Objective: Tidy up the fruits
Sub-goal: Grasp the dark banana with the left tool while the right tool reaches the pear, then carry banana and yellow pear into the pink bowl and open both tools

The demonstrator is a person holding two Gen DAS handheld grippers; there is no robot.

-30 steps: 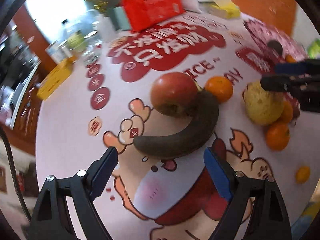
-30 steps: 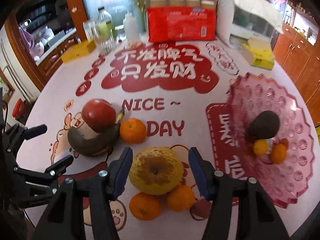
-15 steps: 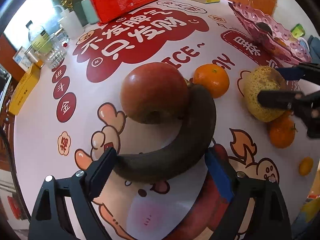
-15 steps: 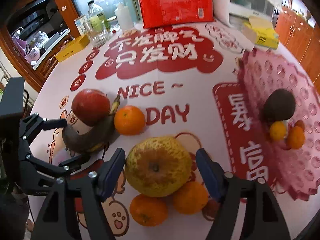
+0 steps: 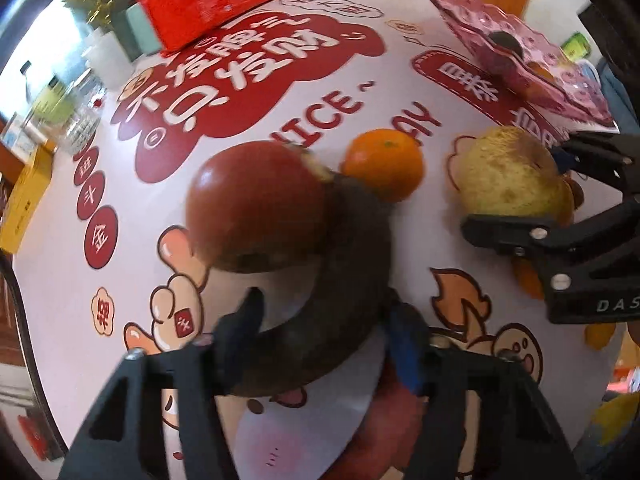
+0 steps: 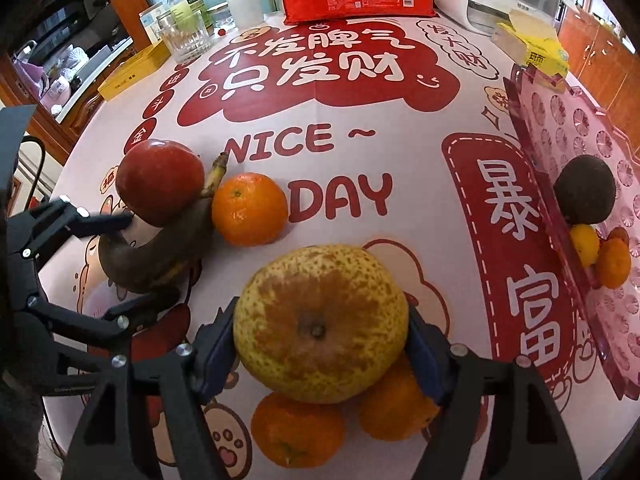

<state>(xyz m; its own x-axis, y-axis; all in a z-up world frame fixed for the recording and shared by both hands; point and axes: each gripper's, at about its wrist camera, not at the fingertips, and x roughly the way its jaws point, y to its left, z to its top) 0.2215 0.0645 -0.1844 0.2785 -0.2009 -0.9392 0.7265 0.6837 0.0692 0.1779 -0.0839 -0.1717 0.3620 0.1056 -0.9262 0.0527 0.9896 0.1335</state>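
Left gripper (image 5: pixel 324 320) closing around blackened banana (image 5: pixel 340 300); right gripper (image 6: pixel 320 348) clamped on yellow pomelo (image 6: pixel 320 320); tangerines (image 6: pixel 298 428) beneath seen only from right wrist

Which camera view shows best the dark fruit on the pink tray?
The right wrist view: the dark fruit appears whole and sharp on the pink tray, above small orange fruits. In the left wrist view it is far, small and partly hidden.
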